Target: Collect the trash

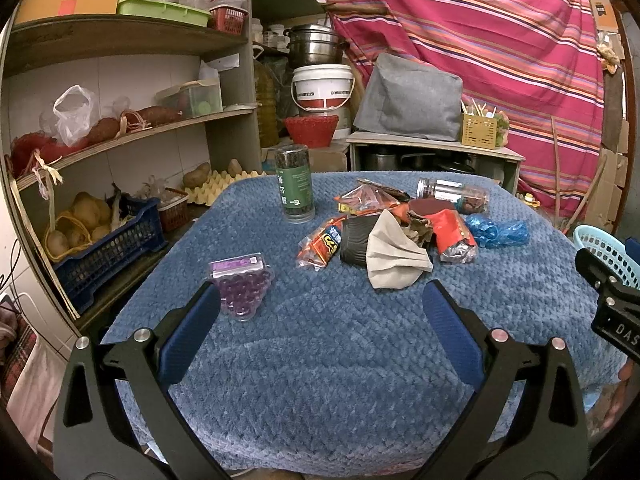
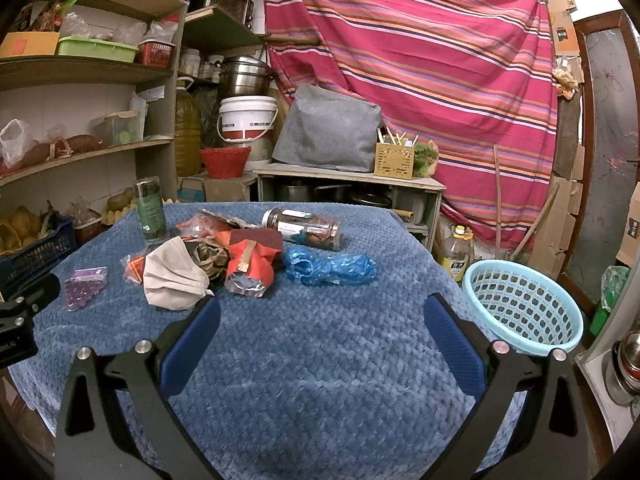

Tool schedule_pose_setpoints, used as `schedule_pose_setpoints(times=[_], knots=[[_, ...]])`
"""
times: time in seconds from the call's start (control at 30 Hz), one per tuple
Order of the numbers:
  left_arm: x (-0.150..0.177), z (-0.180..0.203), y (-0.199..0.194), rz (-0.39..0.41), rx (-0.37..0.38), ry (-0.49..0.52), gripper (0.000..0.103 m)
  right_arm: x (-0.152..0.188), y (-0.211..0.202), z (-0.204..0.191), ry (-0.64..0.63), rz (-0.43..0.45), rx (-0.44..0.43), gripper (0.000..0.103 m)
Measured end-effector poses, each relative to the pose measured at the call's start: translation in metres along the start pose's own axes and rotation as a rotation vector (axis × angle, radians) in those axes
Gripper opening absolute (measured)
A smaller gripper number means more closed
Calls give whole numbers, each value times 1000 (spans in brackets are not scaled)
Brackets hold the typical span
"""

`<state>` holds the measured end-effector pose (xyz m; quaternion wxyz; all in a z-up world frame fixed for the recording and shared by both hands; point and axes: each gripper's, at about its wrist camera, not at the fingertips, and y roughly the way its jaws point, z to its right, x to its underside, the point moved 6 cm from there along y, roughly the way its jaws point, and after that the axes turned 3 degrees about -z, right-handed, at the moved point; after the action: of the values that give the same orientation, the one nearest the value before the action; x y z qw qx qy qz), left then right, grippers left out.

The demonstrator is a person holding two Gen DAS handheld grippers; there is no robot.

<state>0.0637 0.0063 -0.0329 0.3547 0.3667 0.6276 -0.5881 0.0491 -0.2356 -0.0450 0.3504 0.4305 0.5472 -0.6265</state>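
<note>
Crosswise, the blue wrapper (image 2: 330,266) lies left-to-right beyond both hand-held grippers (image 1: 320,316) (image 2: 322,320), spread empty

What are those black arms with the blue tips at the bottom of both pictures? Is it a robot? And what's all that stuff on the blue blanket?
It is not a robot. A person holds one gripper in each hand, and each carries a camera looking out along its two blue fingers. One picture is from the left gripper, the other from the right gripper. Both are open and hold nothing.

They hover over a table with a blue cover. On it lies a heap of rubbish: a pale crumpled mask, red snack wrappers and a scrunched blue plastic bag. There is also a pack of purple beads, a tall green jar standing up, and a clear jar lying on its side. The light blue basket at the table's right edge looks empty, probably for the rubbish.
</note>
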Motion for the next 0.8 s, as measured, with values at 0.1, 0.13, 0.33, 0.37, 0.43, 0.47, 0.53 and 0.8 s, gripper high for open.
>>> schedule_pose_setpoints(times=[0.1, 0.13, 0.33, 0.37, 0.43, 0.47, 0.53, 0.8], knots=[[0, -1, 4, -15, 6, -5, 98, -2, 1, -1, 2, -3, -3, 99], [0, -2, 4, -16, 8, -9, 98, -3, 3, -1, 6, -7, -8, 99], [-11, -3, 3, 8, -13, -3, 98, -10, 4, -4, -6, 0, -6, 99], [-13, -4, 5, 4, -16, -7, 98, -13, 5, -4, -9, 1, -4, 99], [-18, -7, 10, -6, -21, -11, 98, -19, 6, -4, -11, 4, -6, 99], [-21, -8, 11, -9, -21, -15, 98, -24, 7, -5, -14, 7, -12, 99], [-27, -10, 15, -14, -14, -27, 98, -34, 9, -6, -19, 14, -21, 99], [-58, -18, 39, -31, -9, -43, 98, -63, 44, -7, -67, -39, -17, 99]])
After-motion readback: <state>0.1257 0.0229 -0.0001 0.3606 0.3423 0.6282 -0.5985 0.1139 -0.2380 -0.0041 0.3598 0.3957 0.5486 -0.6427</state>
